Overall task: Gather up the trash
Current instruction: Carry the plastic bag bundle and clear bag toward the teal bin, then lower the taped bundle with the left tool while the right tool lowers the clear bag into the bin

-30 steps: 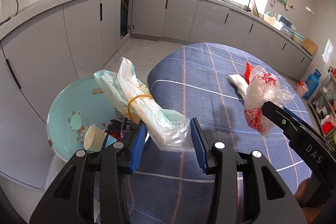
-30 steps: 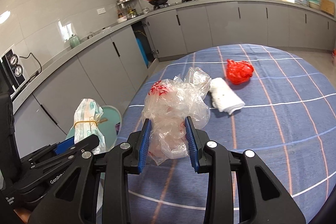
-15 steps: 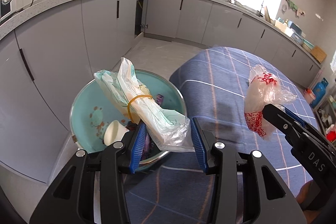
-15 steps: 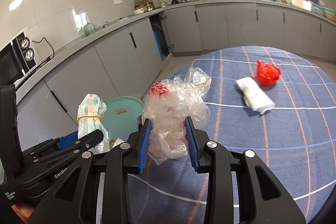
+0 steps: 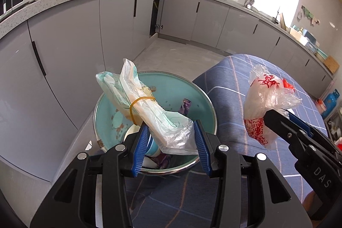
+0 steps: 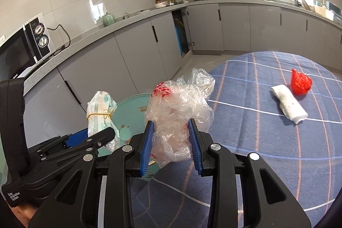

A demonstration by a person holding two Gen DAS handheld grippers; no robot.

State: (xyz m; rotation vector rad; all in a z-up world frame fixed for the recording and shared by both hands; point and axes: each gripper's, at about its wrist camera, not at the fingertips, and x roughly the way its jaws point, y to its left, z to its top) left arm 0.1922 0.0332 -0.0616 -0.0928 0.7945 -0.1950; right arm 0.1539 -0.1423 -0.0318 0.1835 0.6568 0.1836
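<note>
Blue pads of the left gripper (image 5: 170, 143) pinch a banded plastic packet (image 5: 145, 108) above the teal bin (image 5: 205, 99), whose contents the packet partly hides. Right gripper (image 6: 171, 145) clamps a crumpled clear bag (image 6: 179, 108) over the table edge (image 6: 213, 164); a white roll (image 6: 289, 104) and red wad (image 6: 300, 82) lie on the cloth.

Both wrist views look closely downward, sharing the basin (image 5: 208, 99).
</note>
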